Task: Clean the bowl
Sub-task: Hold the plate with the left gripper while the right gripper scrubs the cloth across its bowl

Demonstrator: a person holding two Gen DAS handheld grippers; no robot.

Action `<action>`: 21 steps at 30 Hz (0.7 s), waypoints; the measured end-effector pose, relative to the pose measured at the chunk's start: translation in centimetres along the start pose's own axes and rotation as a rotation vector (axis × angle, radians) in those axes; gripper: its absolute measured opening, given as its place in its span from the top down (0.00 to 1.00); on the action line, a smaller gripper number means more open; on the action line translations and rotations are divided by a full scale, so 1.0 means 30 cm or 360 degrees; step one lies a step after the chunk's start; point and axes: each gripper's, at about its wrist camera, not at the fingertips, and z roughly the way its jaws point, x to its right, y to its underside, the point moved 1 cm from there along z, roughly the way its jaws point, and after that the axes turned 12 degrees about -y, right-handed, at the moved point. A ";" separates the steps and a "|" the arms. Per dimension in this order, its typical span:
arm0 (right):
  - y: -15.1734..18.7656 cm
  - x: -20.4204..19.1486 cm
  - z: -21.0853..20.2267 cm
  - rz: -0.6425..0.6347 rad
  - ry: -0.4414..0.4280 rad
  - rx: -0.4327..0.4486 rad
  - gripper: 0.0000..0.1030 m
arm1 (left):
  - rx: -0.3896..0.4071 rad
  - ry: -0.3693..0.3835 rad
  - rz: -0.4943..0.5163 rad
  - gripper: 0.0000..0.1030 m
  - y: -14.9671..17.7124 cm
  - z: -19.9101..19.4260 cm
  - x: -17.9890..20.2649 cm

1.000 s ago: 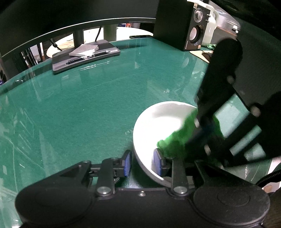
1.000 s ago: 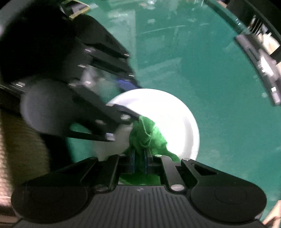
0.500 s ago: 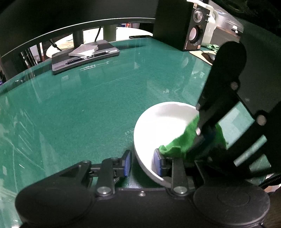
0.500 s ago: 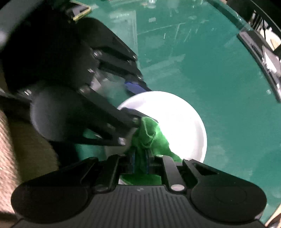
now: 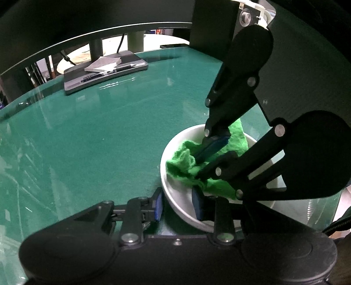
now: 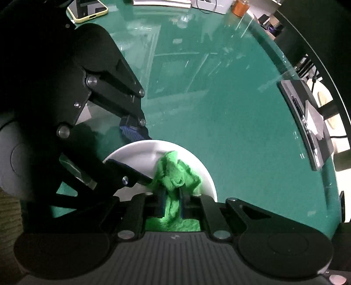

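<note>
A white bowl sits on the green table near me; it also shows in the right wrist view. My left gripper is shut on the bowl's near rim, one blue pad outside, one inside. My right gripper is shut on a bright green cloth and presses it inside the bowl. The cloth lies bunched against the bowl's inner left wall, with the right gripper reaching in from the right.
A dark tray with pens and a grey pad stands at the table's far edge; it also shows in the right wrist view. A black speaker is at the back. A phone in a yellow case lies far left.
The right gripper has swept the green cloth across the bowl toward its left inner wall. The left gripper has kept its hold on the rim and the bowl has stayed put.
</note>
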 end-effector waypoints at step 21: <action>0.007 -0.087 0.007 0.0089 -0.0076 -0.0058 0.88 | -0.0005 -0.0007 -0.0017 0.69 -0.002 0.003 -0.006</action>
